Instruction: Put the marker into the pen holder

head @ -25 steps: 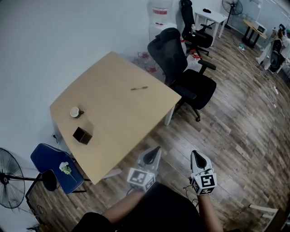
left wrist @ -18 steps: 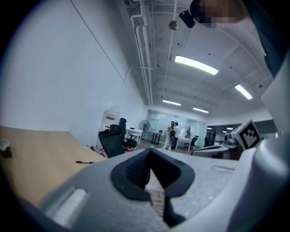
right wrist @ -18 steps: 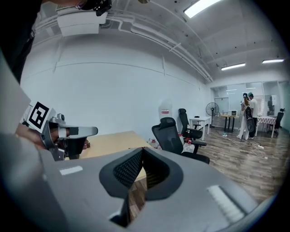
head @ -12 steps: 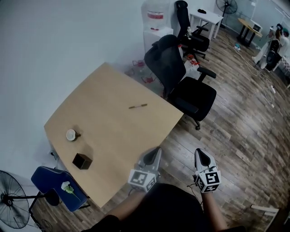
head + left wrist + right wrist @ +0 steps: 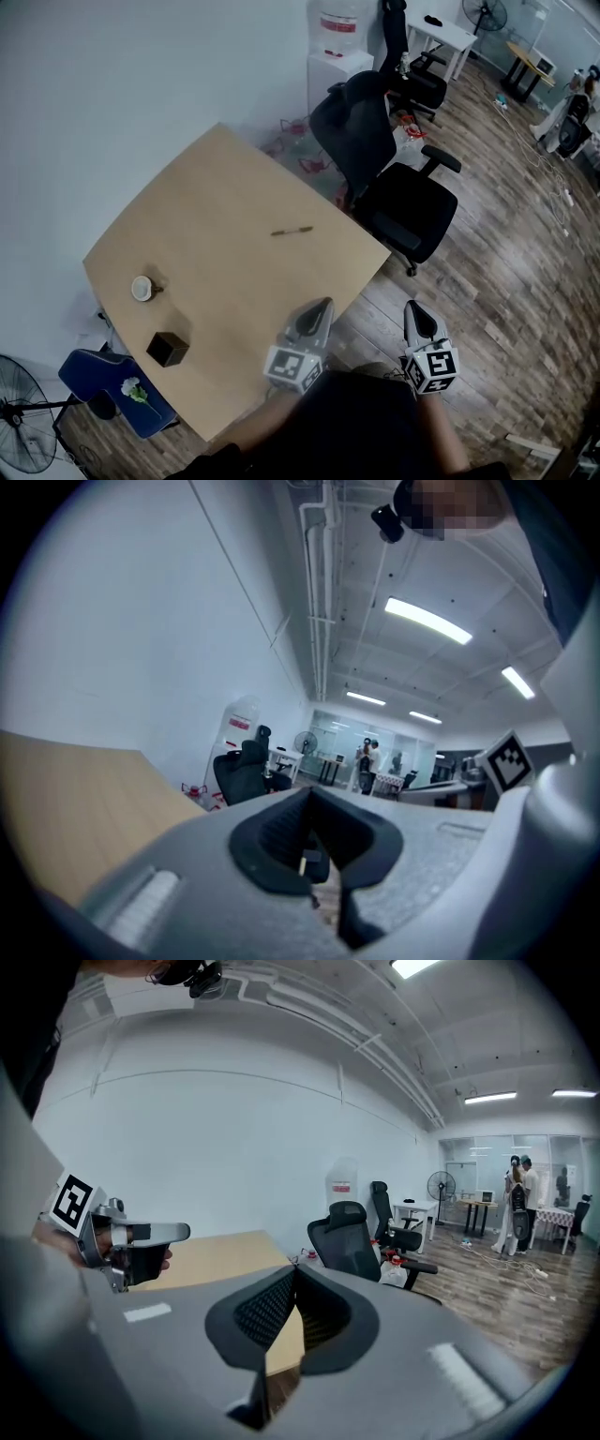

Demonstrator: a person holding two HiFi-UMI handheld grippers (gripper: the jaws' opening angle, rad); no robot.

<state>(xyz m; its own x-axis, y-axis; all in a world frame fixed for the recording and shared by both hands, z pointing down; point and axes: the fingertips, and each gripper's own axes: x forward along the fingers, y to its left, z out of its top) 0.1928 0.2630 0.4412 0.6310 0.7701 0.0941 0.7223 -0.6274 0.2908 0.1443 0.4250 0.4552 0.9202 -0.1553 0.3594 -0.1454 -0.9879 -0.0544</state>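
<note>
**While both grippers hang at the table's near edge, the marker lies untouched**

As I look down from the head view, the marker (image 5: 292,230) lies flat on the bare wood of the table (image 5: 225,187). It sits toward the far right side, not far from the edge that faces the black office chair (image 5: 398,187). The pen holder (image 5: 168,349), a small dark box, stands well apart from it at the near left corner. A small round white object (image 5: 142,288) sits just beyond the box.

I have the left gripper (image 5: 323,305) at the table's near edge, its tip showing just over the wood. In its own view the fingers (image 5: 281,832) are pressed together with nothing between them. The right gripper (image 5: 413,307) hangs to the right of it over the wooden floor (image 5: 506,281), off the table. Its fingers (image 5: 267,1312) are also closed tight on nothing, tipped a little downward toward the table's corner. The right gripper view also catches the left gripper at its left edge, carried in a hand.

A blue chair (image 5: 94,373) with a white flower (image 5: 134,389) on its seat stands at the near left, beside a floor fan (image 5: 19,412).
</note>
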